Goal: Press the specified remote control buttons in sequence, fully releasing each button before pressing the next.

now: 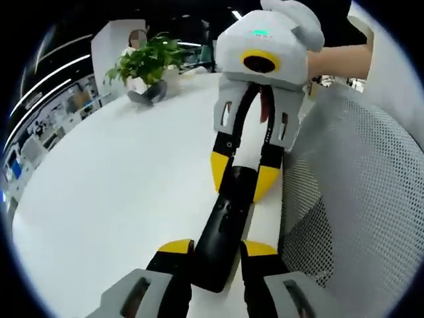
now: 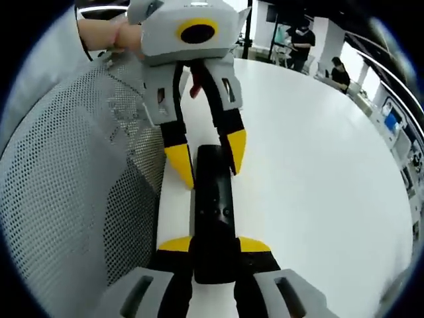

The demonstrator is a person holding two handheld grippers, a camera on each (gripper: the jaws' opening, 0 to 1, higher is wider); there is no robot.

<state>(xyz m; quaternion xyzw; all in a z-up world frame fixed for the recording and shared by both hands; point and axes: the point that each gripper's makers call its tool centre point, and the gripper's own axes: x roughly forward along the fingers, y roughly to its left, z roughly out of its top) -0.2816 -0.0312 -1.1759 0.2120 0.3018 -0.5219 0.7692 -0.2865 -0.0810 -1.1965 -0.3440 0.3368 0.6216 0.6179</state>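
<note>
A slim black remote control lies lengthwise on the white table, close to its edge. My left gripper has its yellow-tipped jaws pressed against both sides of the remote's near end. In the right gripper view that same gripper comes down from the top onto the far end. My right gripper clasps the opposite end, and in the left gripper view this gripper faces me from above. Small buttons show on the remote's bare middle. A person's hand holds each tool.
A grey mesh chair back stands right against the table edge beside the remote. A potted green plant sits at the table's far side. People stand in the office background.
</note>
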